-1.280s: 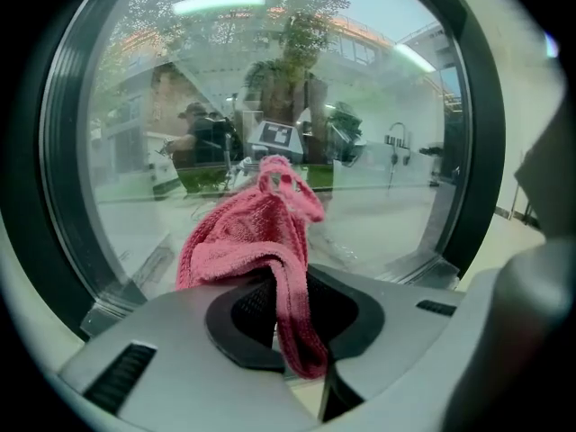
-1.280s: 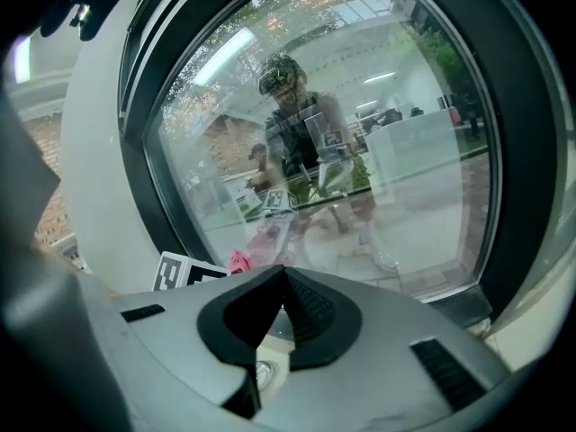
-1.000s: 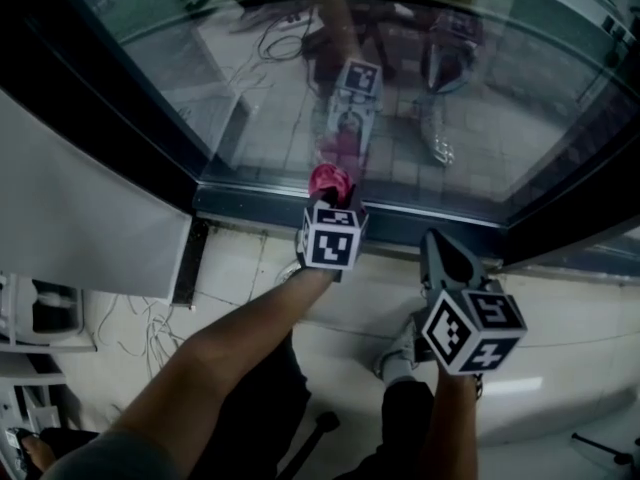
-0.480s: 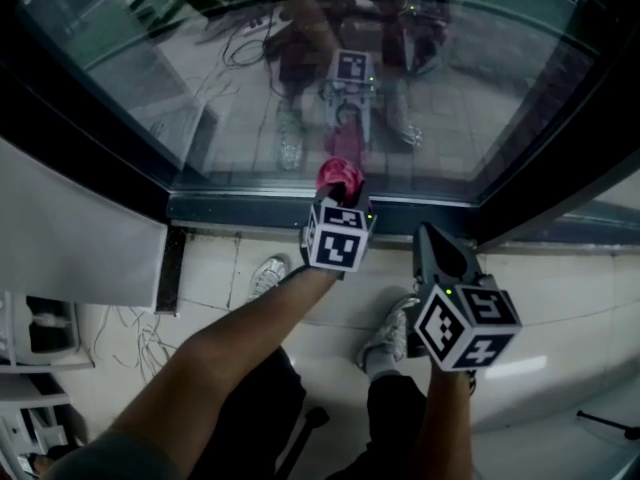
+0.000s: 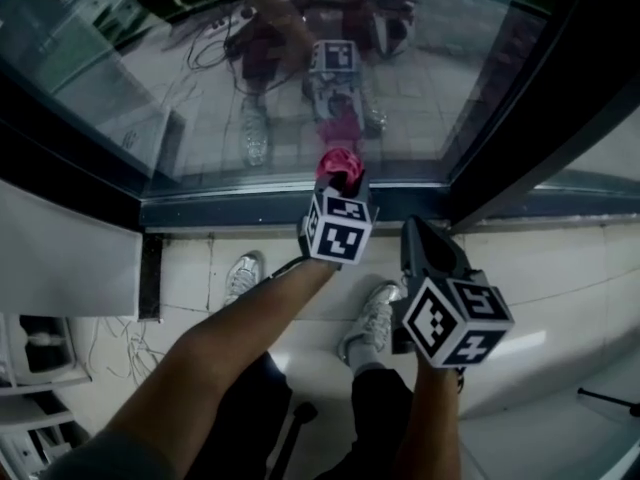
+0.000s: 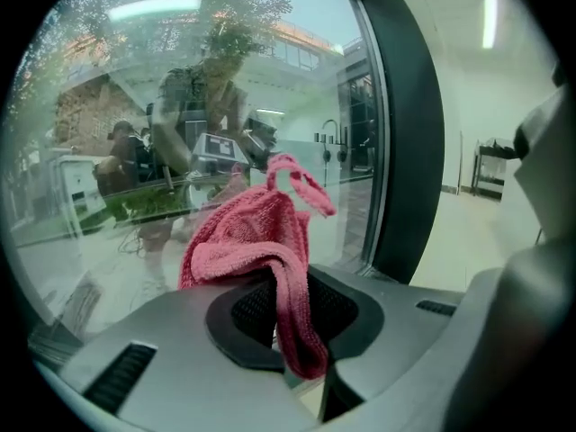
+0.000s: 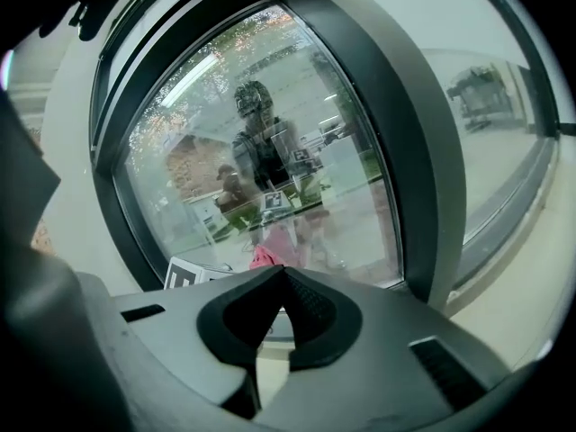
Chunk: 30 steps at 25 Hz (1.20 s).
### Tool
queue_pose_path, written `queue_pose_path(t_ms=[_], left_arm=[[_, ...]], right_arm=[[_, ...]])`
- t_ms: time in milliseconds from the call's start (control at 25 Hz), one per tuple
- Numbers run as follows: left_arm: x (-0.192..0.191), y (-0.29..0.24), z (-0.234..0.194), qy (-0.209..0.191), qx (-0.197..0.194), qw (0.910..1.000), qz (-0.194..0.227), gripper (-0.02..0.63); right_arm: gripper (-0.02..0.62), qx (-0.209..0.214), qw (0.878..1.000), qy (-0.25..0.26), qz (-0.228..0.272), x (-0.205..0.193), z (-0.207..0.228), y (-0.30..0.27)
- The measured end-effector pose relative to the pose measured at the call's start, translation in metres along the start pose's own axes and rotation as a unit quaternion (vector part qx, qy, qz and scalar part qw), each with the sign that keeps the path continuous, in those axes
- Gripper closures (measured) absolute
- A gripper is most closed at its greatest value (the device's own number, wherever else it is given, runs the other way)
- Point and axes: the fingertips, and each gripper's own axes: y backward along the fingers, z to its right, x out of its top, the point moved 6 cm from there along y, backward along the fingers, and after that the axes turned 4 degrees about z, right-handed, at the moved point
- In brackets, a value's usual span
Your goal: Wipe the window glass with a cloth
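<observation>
Gripping the cloth (image 6: 252, 237) tight in the left gripper (image 6: 290, 318) fingers, press it flat on the glass (image 5: 455, 78); the right gripper (image 7: 283, 282) fingers are closed on nothing.

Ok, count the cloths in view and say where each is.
1: the pink cloth, pinched in the left gripper near the lower edge of the window glass. The pink in the glass is its reflection.

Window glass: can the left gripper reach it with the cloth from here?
Probably yes: the left gripper holds the pink cloth close to the window glass, low down, and nothing stands between them.
</observation>
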Motion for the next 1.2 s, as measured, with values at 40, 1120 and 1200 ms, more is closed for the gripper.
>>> queue_pose_path(t_ms=[40,1120,1200], left_arm=[[0.001,-0.002,0.006,-0.003,-0.006,1.0000,0.000,0.549],[0.017,-0.062,0.111,-0.004,-0.093,0.9956,0.015,0.549],[0.020,-0.065,0.118,-0.005,-0.103,0.9945,0.017,0.549]], right_arm=[[0.595,-0.003,1.000,-0.002,0.001,0.001,0.003,0.001],[0.595,-0.108,0.994,-0.021,0.029,0.012,0.074,0.041],[0.595,-0.115,0.992,-0.027,0.034,0.013,0.083,0.048]])
